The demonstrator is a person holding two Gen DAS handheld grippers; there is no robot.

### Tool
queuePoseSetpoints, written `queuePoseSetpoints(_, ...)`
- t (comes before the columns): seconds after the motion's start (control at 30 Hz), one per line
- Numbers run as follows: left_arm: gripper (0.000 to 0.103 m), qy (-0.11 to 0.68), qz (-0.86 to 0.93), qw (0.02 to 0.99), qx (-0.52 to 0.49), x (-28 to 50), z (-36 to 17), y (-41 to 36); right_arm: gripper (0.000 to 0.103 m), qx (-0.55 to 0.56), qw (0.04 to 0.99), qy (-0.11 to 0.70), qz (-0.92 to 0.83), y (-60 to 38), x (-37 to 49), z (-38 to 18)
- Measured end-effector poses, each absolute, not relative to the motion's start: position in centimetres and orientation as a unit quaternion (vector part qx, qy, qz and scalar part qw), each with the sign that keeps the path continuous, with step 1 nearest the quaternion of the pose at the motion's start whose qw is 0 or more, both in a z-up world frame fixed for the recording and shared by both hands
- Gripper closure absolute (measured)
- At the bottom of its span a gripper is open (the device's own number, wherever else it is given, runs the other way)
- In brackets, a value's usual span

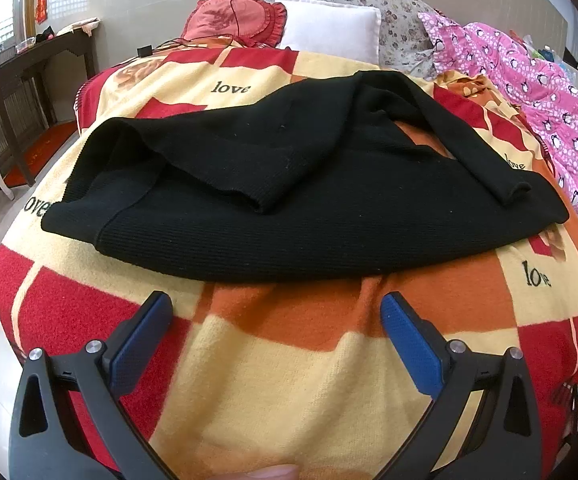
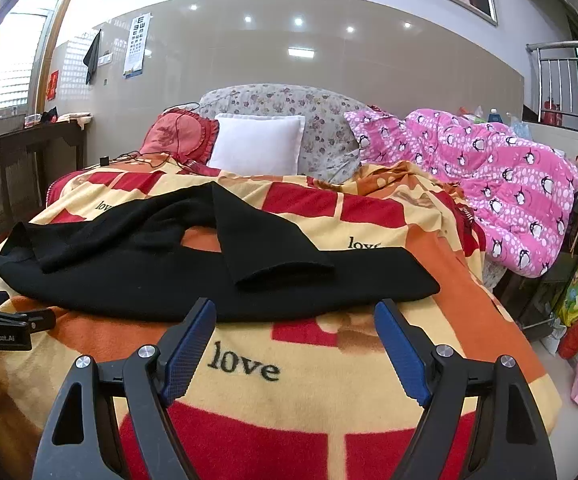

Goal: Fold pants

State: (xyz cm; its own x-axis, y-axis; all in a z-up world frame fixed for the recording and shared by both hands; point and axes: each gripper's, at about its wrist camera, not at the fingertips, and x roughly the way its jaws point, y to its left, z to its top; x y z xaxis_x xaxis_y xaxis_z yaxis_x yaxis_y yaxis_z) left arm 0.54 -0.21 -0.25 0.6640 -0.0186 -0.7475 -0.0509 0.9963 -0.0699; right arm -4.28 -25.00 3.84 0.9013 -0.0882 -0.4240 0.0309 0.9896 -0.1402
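Both wrist views look along a bed spread with a checked blanket (image 1: 289,380) in red, orange and cream, printed with the word "love". The black knitted pants (image 1: 309,200) lie across this blanket, near the viewer's end of the bed, well apart from the white pillow (image 1: 331,28) and the pink penguin-print quilt (image 1: 529,92) at the far end and far right. The garment is laid broadside to the person, its long ribbed edge nearest, probably so that each end falls within reach of one tool. Two cuffed ends are already turned back over the body of the cloth: one to the left of centre, one reaching down to the right end. The fold therefore appears partly made.

The left gripper (image 1: 277,316) hangs just short of the near edge, blue pads spread wide apart and holding nothing. The right gripper (image 2: 295,320) is likewise spread and empty, its left fingertip (image 2: 205,312) overlapping the black hem in the picture; whether it touches cannot be told. The two tools sit side by side facing that edge, and part of the left one shows at the left border of the right view. This placement suggests a joint pinch of the near hem.
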Motion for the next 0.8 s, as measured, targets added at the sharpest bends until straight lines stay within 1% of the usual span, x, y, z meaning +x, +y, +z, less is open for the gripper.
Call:
queuePoseSetpoints(0.47,0.0,0.407,0.01,0.912,-0.044,0.3,-0.2,-0.1,0.02,-0.067,0.976,0.204,-0.036,-25.0,-4.5,3.6)
queuePoseSetpoints(0.53,0.0,0.399,-0.019,0.914,-0.07,-0.2,0.2,0.7,0.02,-0.066,0.976,0.203,-0.037,-25.0,-4.5,3.6)
queuePoseSetpoints(0.6,0.0,0.384,-0.054,0.913,-0.124,-1.1,0.9,2.7,0.02,-0.065,0.976,0.203,-0.036,-25.0,-4.6,3.5)
queuePoseSetpoints(0.63,0.0,0.361,-0.064,0.917,-0.157,-2.1,1.4,4.4,0.02,-0.065,0.976,0.203,-0.037,-25.0,-4.7,3.5)
queuePoseSetpoints(0.7,0.0,0.316,-0.084,0.926,-0.191,-3.3,2.1,7.2,0.02,-0.064,0.976,0.203,-0.036,-25.0,-4.8,3.6)
queuePoseSetpoints(0.73,0.0,0.315,-0.102,0.922,-0.202,-3.4,2.1,8.3,0.02,-0.063,0.977,0.202,-0.036,-25.0,-4.7,3.7)
queuePoseSetpoints(0.8,0.0,0.346,-0.106,0.906,-0.219,-2.7,1.7,10.2,0.02,-0.064,0.978,0.197,-0.036,-24.9,-4.7,3.7)
